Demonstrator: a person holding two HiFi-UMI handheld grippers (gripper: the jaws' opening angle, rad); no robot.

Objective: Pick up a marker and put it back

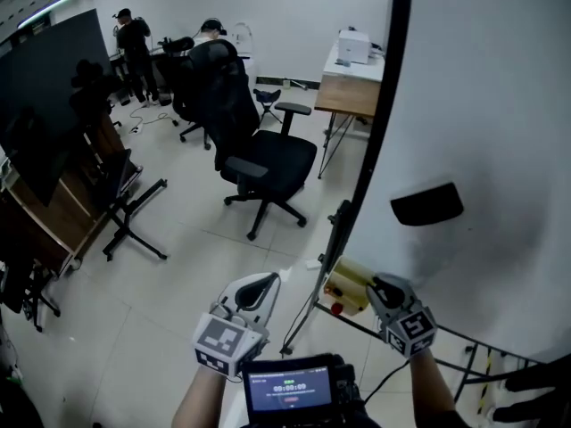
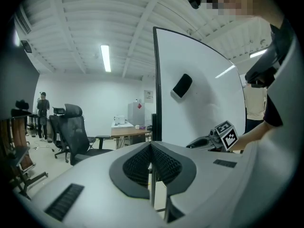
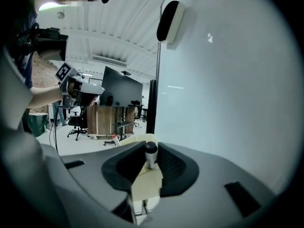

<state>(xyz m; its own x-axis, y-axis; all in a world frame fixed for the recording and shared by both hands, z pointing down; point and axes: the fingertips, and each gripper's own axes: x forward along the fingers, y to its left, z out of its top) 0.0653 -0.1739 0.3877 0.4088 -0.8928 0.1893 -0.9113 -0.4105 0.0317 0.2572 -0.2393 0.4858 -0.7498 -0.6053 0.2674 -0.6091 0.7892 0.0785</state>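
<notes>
Whiteboard ahead: right gripper clamps the marker at the yellow tray; left gripper clenched, empty. Lift straight, grip square, don't snag the tray.

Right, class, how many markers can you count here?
2: a black-capped marker between the right hand-held gripper's jaws, and a red-capped marker at the yellow tray. Others may be hidden.

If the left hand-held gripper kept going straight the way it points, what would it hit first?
Probably the whiteboard's dark edge frame, which stands right in line beyond the left hand-held gripper; depth is unclear.
</notes>
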